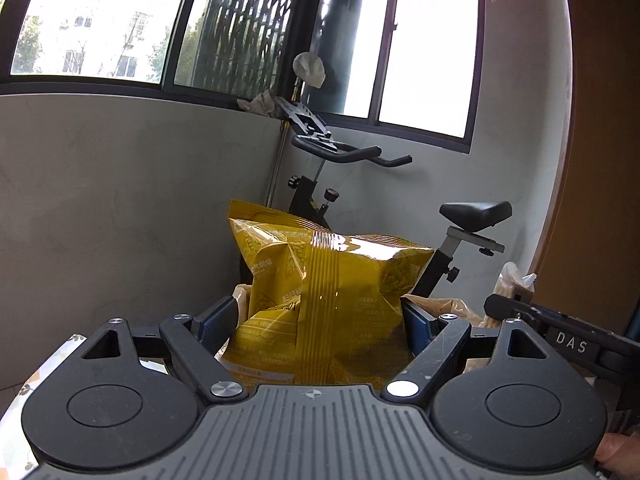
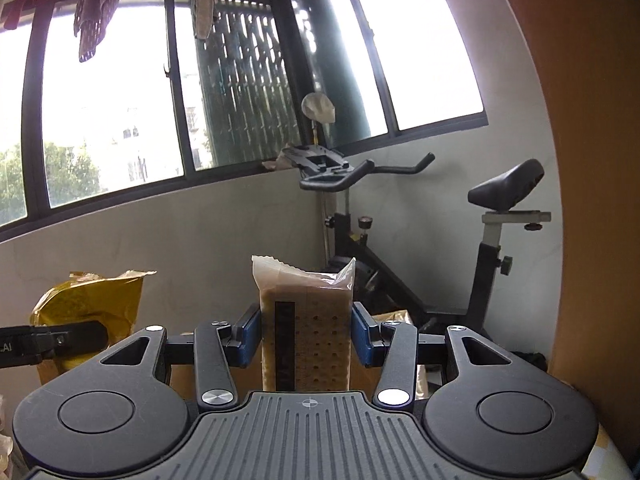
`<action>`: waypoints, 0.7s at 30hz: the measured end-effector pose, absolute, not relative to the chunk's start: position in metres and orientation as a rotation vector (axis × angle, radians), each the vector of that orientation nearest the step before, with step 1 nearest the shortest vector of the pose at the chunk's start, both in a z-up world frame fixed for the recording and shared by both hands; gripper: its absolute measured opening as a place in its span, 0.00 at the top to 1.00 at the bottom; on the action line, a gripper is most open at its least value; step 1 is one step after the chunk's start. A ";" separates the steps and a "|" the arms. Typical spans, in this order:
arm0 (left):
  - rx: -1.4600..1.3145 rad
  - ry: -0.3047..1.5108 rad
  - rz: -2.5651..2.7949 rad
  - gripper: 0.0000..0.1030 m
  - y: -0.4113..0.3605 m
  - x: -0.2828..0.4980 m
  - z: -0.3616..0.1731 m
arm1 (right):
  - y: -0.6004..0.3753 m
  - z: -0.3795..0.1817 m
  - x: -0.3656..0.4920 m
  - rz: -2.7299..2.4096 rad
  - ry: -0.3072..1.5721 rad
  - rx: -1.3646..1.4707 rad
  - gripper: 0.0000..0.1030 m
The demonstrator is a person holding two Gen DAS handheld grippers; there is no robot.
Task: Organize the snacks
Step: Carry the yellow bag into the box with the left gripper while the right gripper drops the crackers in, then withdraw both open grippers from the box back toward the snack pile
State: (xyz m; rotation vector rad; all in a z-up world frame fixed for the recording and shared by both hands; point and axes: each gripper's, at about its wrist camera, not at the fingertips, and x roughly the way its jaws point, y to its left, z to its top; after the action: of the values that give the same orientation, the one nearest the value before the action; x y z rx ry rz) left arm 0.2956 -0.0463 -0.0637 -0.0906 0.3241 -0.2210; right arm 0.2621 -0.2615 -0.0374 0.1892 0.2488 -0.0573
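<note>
The left gripper [image 1: 320,320] is clamped wide across a puffy yellow snack bag [image 1: 320,300], the right gripper [image 2: 306,332] on an upright cracker packet [image 2: 306,320]; both are held aloft side by side, long axes vertical.

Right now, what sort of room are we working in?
Probably an enclosed home balcony used as a utility corner: a black exercise bike stands against the grey plaster wall, with dark-framed windows and hanging laundry above.

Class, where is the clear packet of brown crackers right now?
In the right wrist view, the clear packet of brown crackers stands upright, clamped in the right hand-held gripper, with the black exercise bike behind.
</note>
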 end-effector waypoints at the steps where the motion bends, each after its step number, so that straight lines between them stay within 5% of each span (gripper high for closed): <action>1: -0.091 0.333 -0.225 0.16 -0.046 0.300 -0.065 | -0.261 -0.041 0.267 -0.053 0.269 0.189 0.58; 7: -0.088 0.427 -0.225 0.15 -0.046 0.332 -0.084 | -0.253 -0.064 0.284 -0.050 0.383 0.250 0.55; 12: -0.098 0.464 -0.223 0.12 -0.041 0.343 -0.089 | -0.251 -0.069 0.276 -0.056 0.400 0.267 0.44; 21: -0.131 0.438 -0.209 0.12 -0.025 0.317 -0.071 | -0.260 -0.064 0.238 -0.080 0.371 0.321 0.43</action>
State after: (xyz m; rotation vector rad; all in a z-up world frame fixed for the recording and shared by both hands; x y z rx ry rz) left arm 0.3174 -0.0248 -0.0709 -0.1313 0.4380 -0.2087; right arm 0.2375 -0.2604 -0.0643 0.3213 0.3711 -0.0800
